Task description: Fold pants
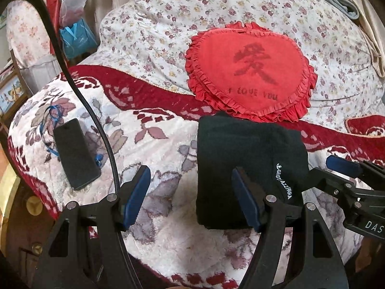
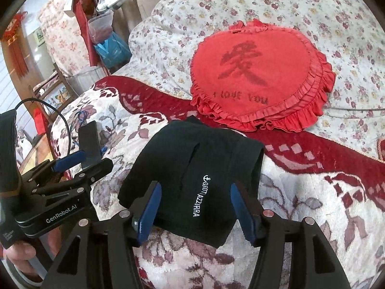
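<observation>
Pants of black fabric, folded into a compact block, lying on a plush white blanket with mauve flowers and a dark red border, white lettering down one edge partly legible, ending in "AZZURRA". Just behind, touching the far edge of the fold, a red heart-shaped ruffled cushion printed with a large dark Chinese character and "I LOVE YOU". Left gripper with blue-padded jaws spread wide, nothing between them, its right-hand finger in front of the fold's near edge. Right gripper with jaws apart either side of the fold's near end, pads not pressing on the fabric. "GenRobot.AI" readable on the left gripper's body in the right wrist view. Well to the left, a black smartphone face up on the blanket beside a black cable.
</observation>
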`<control>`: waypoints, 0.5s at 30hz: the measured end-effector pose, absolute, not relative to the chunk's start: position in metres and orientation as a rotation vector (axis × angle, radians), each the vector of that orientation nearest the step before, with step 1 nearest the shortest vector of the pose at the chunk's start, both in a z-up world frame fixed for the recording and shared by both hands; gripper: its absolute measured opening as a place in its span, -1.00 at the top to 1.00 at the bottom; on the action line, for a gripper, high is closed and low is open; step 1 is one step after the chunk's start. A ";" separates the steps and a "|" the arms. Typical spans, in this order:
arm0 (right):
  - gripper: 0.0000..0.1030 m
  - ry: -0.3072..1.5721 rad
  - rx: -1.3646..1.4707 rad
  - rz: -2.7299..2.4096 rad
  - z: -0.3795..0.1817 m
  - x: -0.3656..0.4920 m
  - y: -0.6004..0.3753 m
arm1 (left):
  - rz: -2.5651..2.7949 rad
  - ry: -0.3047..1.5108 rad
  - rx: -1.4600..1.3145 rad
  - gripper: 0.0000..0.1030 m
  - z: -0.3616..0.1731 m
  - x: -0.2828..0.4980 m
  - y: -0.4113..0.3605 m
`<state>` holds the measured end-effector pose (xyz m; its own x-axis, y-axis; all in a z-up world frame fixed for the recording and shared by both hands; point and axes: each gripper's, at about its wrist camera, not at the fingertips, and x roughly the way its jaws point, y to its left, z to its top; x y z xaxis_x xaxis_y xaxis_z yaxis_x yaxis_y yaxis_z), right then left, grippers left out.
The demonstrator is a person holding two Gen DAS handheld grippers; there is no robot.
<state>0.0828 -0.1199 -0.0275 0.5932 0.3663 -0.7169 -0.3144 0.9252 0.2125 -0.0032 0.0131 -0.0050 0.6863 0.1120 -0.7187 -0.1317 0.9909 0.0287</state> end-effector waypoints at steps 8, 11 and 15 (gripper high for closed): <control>-0.16 0.858 0.076 0.397 -0.028 0.082 -0.118 | 0.171 0.804 0.010 -0.36 -0.006 -0.005 0.011; -0.16 0.858 0.070 0.398 -0.029 0.081 -0.116 | 0.172 0.802 0.015 -0.36 -0.006 -0.005 0.011; -0.17 0.862 0.071 0.402 -0.030 0.083 -0.116 | 0.178 0.803 0.026 -0.36 -0.008 -0.005 0.011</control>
<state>0.0830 -0.1161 -0.0303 0.5811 0.3723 -0.7237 -0.3153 0.9228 0.2216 -0.0050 0.0108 -0.0076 0.6808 0.1681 -0.7130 -0.1485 0.9848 0.0904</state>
